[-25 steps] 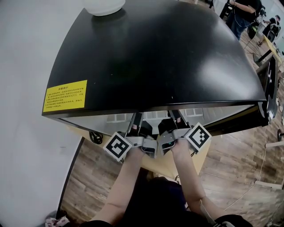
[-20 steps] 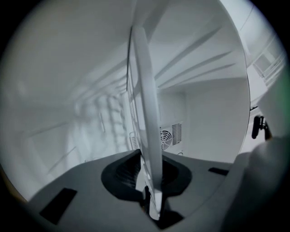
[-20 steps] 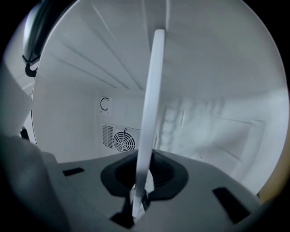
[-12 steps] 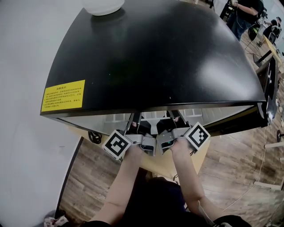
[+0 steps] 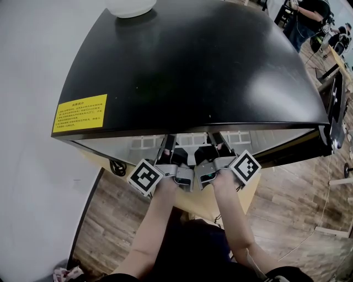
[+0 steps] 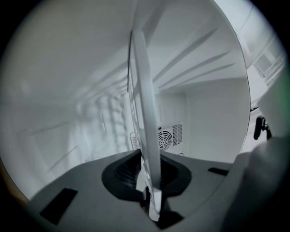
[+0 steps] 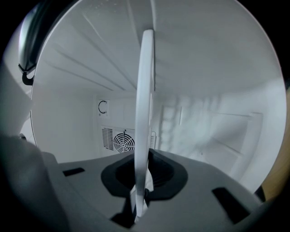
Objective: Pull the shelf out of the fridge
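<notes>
The fridge (image 5: 193, 60) is seen from above, with its black top filling the head view. Both grippers reach under its front lip into the white interior. The shelf (image 6: 144, 113) shows edge-on in the left gripper view as a thin white plate. My left gripper (image 6: 152, 174) (image 5: 168, 146) is shut on the shelf's front edge. In the right gripper view the same shelf (image 7: 145, 90) runs straight up the middle. My right gripper (image 7: 140, 181) (image 5: 218, 142) is shut on its edge, close beside the left one.
A yellow label (image 5: 80, 113) sits on the fridge top's left front, and a white round object (image 5: 130, 6) at its back. The open door (image 5: 336, 104) hangs at the right. Wooden floor (image 5: 287, 193) lies below. A fan grille (image 7: 123, 142) is on the fridge's back wall.
Both grippers stay at the fridge opening, side by side. The left one has edged slightly closer to the lip. Nothing else has visibly moved.
</notes>
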A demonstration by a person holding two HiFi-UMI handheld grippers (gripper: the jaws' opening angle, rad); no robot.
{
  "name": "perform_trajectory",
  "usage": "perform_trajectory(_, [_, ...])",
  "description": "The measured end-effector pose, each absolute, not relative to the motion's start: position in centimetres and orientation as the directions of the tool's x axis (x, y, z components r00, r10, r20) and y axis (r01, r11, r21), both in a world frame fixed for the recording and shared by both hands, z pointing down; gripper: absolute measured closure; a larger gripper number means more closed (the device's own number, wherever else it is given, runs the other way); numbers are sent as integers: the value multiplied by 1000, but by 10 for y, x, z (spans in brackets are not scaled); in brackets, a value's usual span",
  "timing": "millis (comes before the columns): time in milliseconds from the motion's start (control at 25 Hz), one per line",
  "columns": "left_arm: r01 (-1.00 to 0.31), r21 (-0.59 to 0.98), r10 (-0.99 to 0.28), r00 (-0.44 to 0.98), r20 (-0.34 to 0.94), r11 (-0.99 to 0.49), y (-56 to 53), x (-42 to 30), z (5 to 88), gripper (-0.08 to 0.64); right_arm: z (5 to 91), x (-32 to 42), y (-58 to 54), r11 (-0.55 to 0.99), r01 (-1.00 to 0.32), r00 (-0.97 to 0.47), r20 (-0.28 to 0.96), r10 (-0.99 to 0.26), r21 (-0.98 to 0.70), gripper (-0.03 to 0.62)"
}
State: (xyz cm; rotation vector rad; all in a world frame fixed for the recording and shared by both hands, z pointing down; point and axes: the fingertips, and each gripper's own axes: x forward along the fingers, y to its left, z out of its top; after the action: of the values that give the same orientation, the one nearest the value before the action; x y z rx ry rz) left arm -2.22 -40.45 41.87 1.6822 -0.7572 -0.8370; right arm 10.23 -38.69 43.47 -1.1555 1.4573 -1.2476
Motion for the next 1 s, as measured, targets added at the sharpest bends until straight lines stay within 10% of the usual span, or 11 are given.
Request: perform_trajectory(1000, [-86,972,-819,557,-135,-218,-387,-26,418,517,433,99,-370,44,-67,-201,-29,-979,-997,581])
